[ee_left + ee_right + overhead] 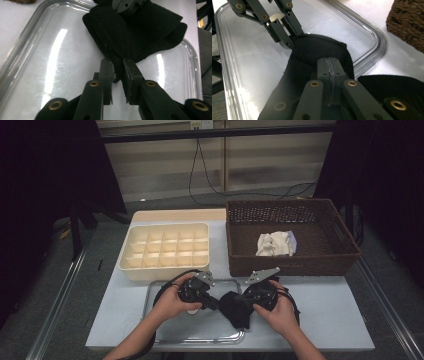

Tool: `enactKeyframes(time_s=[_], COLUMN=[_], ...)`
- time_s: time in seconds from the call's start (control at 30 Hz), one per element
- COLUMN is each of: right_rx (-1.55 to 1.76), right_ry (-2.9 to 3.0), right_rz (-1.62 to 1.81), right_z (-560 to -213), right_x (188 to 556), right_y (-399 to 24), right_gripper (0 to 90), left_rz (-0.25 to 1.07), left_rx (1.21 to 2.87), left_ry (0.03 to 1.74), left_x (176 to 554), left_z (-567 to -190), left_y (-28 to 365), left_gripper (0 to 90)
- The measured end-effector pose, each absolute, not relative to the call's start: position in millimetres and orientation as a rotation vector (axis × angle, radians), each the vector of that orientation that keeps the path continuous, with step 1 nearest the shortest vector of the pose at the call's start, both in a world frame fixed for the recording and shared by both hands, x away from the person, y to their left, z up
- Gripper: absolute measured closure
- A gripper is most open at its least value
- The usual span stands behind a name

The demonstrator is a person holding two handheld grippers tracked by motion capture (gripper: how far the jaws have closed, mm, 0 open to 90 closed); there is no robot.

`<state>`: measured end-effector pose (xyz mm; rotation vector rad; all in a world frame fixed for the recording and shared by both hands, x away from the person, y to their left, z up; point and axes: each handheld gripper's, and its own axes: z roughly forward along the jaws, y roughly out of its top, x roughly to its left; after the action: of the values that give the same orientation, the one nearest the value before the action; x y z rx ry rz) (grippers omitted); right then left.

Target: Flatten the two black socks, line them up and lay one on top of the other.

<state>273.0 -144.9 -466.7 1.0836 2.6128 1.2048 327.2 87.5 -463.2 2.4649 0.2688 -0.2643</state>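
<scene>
As two hand-held grippers [220, 301] pinch: one black sock [235, 308].

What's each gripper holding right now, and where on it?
Both hold the black sock over the tray. The left gripper pinches its edge at one end; the right gripper is shut on the cloth further along.

L gripper [216, 303] & R gripper [243, 301] on black cloth [236, 310] over tray [165, 336].
</scene>
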Motion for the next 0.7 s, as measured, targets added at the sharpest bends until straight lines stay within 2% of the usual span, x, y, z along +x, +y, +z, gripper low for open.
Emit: enactKeyframes(time_s=[0.23,0.7], right_rx=[1.080,1.119], right_ry=[2.591,2.540], right_rz=[1.249,1.270], right_z=[-462,-457], right_x=[271,264], right_y=[-150,-179], right_gripper=[89.3,89.3], left_rz=[-0.282,-0.196], left_rx=[2.454,2.434], left_ry=[0.318,0.404], left_x=[329,339], left_z=[-458,-451], left_y=[91,122], left_gripper=[82.2,82.5])
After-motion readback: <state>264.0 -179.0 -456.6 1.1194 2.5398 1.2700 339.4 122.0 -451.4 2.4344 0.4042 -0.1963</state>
